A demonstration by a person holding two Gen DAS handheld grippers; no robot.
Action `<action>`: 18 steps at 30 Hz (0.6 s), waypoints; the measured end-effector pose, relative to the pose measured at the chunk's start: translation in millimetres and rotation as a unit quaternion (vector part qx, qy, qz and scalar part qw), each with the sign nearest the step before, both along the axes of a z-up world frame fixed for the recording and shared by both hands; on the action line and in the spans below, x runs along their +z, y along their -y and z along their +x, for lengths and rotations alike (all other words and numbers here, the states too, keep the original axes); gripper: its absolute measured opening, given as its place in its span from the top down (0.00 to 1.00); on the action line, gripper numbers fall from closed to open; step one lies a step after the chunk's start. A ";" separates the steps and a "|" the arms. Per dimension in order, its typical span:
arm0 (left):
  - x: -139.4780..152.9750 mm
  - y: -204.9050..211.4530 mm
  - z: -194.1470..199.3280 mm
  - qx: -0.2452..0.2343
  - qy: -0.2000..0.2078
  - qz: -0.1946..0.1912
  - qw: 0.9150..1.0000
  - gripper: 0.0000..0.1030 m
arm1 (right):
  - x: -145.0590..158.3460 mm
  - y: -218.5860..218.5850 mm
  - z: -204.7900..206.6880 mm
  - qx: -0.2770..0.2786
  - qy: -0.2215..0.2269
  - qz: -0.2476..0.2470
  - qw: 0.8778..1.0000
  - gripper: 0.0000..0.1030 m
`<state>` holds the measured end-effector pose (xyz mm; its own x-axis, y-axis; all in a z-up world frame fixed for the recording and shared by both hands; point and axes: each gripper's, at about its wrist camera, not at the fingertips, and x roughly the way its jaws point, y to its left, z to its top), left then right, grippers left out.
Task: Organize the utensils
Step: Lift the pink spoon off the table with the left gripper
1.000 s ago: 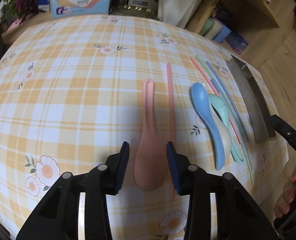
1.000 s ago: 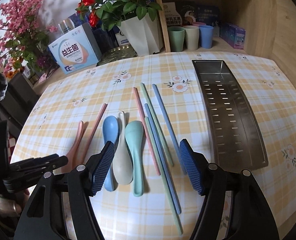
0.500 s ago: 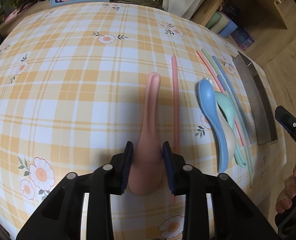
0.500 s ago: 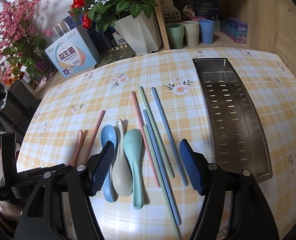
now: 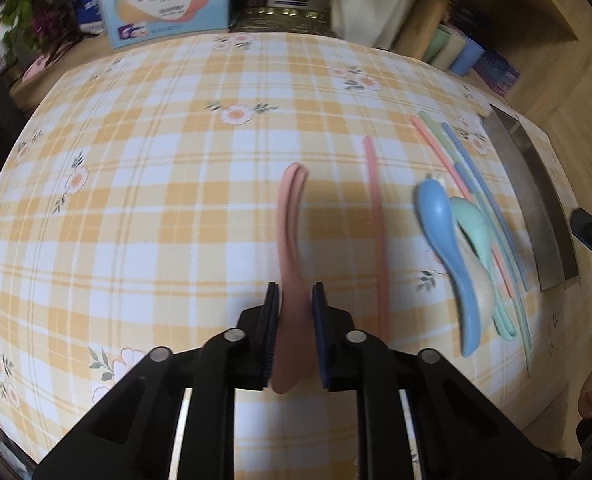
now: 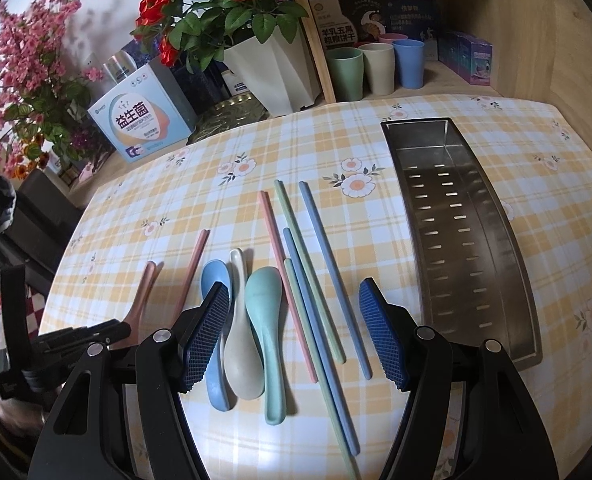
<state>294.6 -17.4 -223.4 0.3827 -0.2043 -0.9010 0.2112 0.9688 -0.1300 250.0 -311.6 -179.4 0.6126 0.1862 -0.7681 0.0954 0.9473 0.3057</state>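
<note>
My left gripper (image 5: 295,300) is shut on the bowl end of the pink spoon (image 5: 290,240), which is lifted a little off the checked tablecloth; it also shows in the right wrist view (image 6: 140,300). A pink chopstick (image 5: 376,224) lies to its right. The blue spoon (image 6: 214,328), cream spoon (image 6: 242,328) and green spoon (image 6: 266,328) lie side by side, with several pink, green and blue chopsticks (image 6: 308,292) beside them. My right gripper (image 6: 294,332) is open above these, holding nothing. The steel slotted tray (image 6: 496,216) lies on the right, empty.
At the table's back stand a white box with Chinese print (image 6: 140,124), a white planter with red roses (image 6: 272,68) and a gold dish (image 6: 228,114). Three cups (image 6: 376,66) stand on a wooden shelf. The table edge is close on the right (image 5: 576,320).
My left gripper closed on the pink spoon and raised it off the cloth, its handle swinging left. My right gripper stayed open, hovering over the spoons and chopsticks.
</note>
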 end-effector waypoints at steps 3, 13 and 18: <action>0.4 11.3 -2.0 -0.025 -0.013 -0.014 1.000 0.90 | 0.1 0.4 -0.7 0.000 0.000 0.000 1.000 0.37; -3.0 15.1 -0.4 -0.021 -0.037 -0.045 0.998 0.89 | -0.4 3.8 -1.3 -0.004 -0.002 0.002 1.000 0.37; 4.8 6.9 6.8 -0.008 -0.015 -0.042 0.999 0.64 | -1.0 1.8 -1.4 0.000 -0.003 -0.001 1.000 0.37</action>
